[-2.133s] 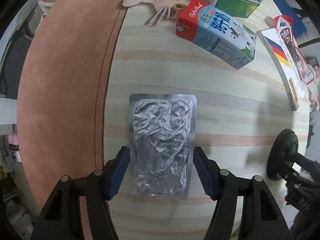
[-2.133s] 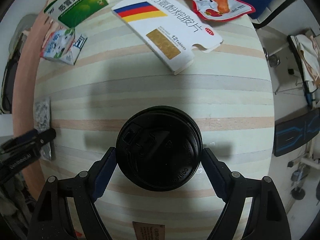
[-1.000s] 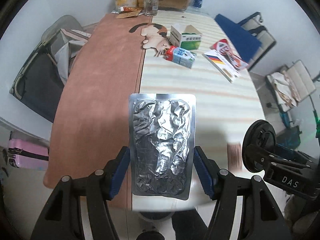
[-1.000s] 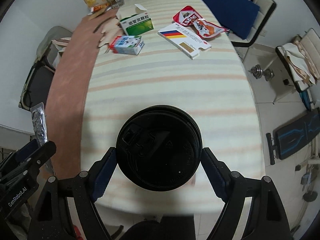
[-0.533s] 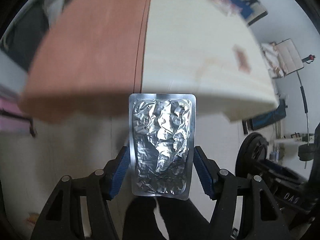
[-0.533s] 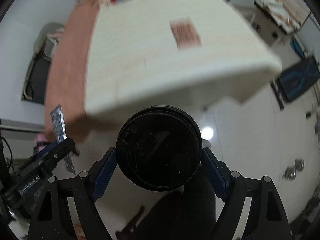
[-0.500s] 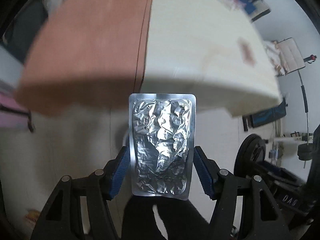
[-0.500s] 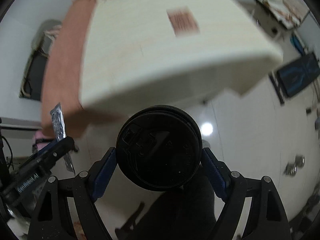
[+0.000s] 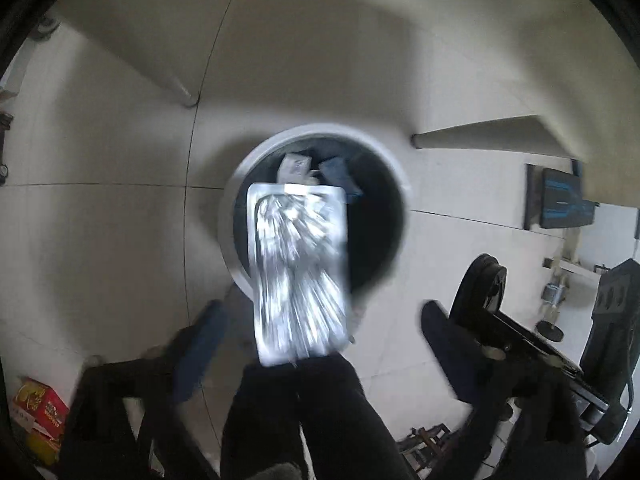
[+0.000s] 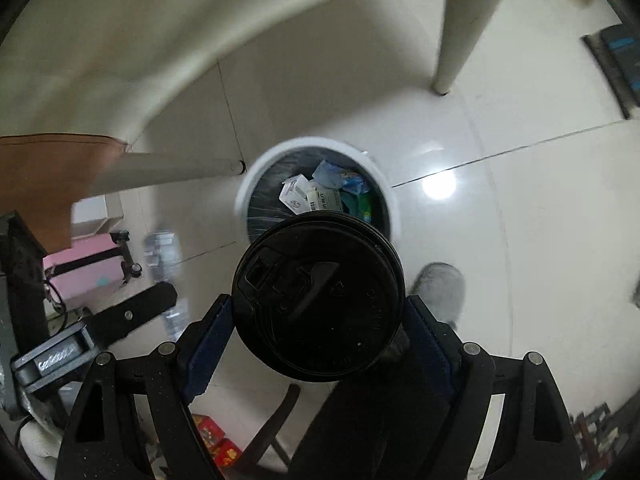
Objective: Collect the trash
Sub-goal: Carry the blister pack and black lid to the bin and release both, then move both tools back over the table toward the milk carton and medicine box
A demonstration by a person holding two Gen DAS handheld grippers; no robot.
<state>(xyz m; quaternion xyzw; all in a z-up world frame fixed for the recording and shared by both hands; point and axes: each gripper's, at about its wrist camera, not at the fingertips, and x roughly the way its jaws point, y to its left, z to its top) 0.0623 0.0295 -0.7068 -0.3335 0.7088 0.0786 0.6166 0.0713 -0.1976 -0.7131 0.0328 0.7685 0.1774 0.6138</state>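
your left gripper has just been opening its jaws; the foil pack is loose between them, blurred, over the white bin. your right gripper clamps the black cup lid above that bin.

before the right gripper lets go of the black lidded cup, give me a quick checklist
1. Round white-rimmed trash bin below the black lidded cup: ok.
2. Right gripper pads against the cup: ok.
3. Left gripper jaws just opened, clear of the silver foil blister pack: ok.
4. Blister pack over the bin mouth: ok, blurred.
5. Room left in the bin: ok.
6. Cup empty: cannot tell.
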